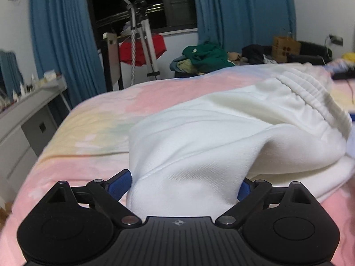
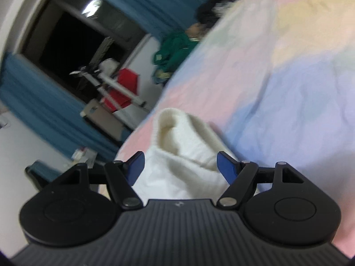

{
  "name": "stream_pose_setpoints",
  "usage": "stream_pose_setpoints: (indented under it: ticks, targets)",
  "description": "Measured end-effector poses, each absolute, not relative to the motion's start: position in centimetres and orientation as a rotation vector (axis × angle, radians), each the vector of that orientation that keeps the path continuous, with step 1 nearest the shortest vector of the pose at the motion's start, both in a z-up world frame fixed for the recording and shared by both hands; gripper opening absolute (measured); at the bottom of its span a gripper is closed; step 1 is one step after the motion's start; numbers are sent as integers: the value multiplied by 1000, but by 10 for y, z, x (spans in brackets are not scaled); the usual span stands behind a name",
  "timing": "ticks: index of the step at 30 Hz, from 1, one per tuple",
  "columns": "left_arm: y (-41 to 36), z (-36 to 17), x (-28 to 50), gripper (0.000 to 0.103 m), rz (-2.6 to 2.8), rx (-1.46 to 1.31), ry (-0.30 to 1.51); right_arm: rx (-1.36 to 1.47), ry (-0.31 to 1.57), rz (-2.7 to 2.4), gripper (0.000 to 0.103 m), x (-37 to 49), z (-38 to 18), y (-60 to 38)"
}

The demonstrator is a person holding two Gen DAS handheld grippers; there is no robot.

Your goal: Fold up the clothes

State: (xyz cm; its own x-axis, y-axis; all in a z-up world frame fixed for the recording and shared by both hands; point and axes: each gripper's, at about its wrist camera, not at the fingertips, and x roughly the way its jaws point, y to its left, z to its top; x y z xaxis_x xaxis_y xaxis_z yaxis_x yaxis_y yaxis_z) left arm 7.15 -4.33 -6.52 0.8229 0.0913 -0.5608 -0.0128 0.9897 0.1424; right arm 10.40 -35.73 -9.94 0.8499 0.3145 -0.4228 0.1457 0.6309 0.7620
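A white garment with a ribbed elastic band lies on the pastel bedspread. My left gripper has its blue pads wide apart, with a bunch of the white cloth between them. In the right wrist view the same white garment fills the gap of my right gripper, whose blue pads also stand wide apart around the cloth. That view is tilted and blurred. Whether either gripper presses on the cloth I cannot tell.
A pile of green and other clothes sits beyond the bed's far edge, with a cardboard box to the right. A grey desk stands left of the bed. A rack with a red cloth stands by the window.
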Motion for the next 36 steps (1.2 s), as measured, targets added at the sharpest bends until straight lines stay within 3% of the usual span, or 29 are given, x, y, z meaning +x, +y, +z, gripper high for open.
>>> stream_pose_setpoints:
  ticks: [6,10,14,15,17,19,22,27,36]
  targets:
    - [-35,-66,75,95,62,117,620,867,657,82,75,108,-116,-351]
    - [-36,-71,83,95,64,143,629,761,704,116,88,120,-123,-329]
    - [-37,-75,89,96,67,156,627,611,720,124,87,132,-130,-307]
    - [-37,-75,88,96,67,160,624,575,725,115,86,134,-131,-302]
    - [-37,-76,88,97,68,165,622,545,710,97,74,132,-129,-299]
    - [-37,-76,87,97,69,165,618,535,685,84,54,127,-123,-299]
    - [-34,-73,85,97,64,142,595,570,612,98,38,115,-110,-306]
    - [-25,-70,83,100,56,76,575,598,508,115,35,108,-94,-318]
    - [-14,-77,93,103,52,29,670,739,625,70,38,120,-125,-336]
